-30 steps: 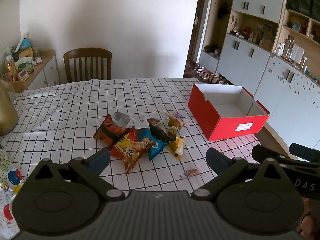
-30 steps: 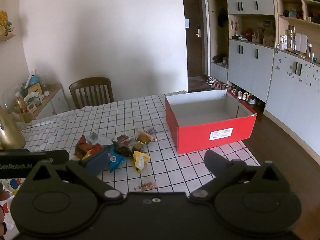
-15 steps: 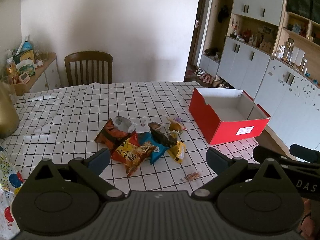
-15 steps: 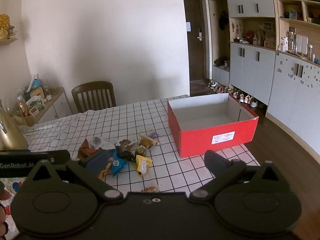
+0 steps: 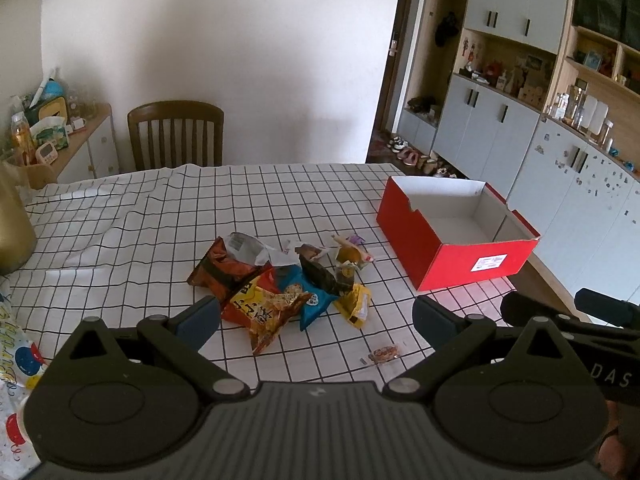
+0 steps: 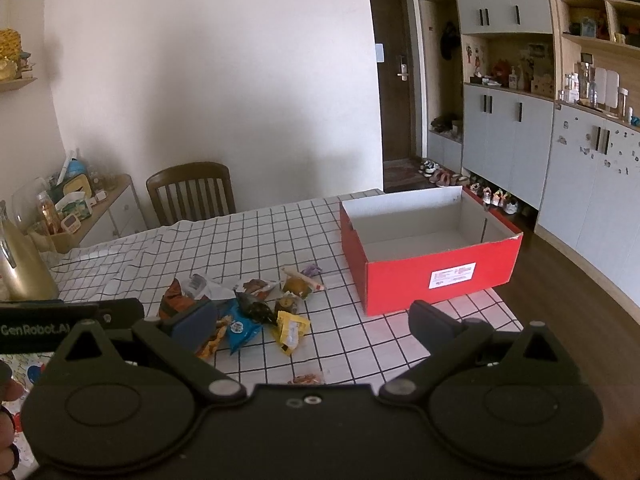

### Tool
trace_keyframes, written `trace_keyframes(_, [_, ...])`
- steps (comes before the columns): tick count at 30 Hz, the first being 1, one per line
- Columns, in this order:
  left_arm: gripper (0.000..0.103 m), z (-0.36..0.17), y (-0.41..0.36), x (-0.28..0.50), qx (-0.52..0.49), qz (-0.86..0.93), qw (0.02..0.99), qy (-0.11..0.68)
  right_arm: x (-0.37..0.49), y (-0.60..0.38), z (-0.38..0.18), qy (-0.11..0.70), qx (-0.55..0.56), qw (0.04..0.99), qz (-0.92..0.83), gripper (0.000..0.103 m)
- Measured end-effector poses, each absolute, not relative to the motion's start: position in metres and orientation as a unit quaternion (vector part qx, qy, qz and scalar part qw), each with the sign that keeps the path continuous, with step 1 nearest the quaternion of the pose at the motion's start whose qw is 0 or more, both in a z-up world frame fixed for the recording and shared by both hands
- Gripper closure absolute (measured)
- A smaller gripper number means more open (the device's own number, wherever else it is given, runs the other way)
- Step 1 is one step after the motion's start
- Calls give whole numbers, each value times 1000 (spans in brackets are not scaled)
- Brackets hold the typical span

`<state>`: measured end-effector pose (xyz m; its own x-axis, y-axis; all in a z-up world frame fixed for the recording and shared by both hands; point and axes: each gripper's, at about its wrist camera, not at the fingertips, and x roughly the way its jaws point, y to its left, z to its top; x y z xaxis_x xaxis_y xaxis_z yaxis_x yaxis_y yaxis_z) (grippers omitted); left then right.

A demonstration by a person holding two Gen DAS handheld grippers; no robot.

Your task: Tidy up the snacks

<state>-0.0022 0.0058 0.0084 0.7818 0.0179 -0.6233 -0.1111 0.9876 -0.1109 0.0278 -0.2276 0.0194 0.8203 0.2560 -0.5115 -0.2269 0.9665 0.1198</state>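
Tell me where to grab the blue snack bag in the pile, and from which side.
Take the blue snack bag by its near bottom corner, which sticks out of the pile onto bare tablecloth. Come from the near side, probably with the open left gripper, fingers straddling the flat edge. Its upper part is overlapped by the dark wrapper and the orange-yellow bag, so a top grab would likely drag those.

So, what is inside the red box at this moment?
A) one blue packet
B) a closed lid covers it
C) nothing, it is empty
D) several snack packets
C: the red box stands open with a bare white interior, while the snack packets lie on the tablecloth.
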Motion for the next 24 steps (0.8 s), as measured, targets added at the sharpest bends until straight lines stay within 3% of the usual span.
trace_keyframes(24, [0,13,9,-6,-73,38,952,294,30,-223,25,248,22,959,138,1])
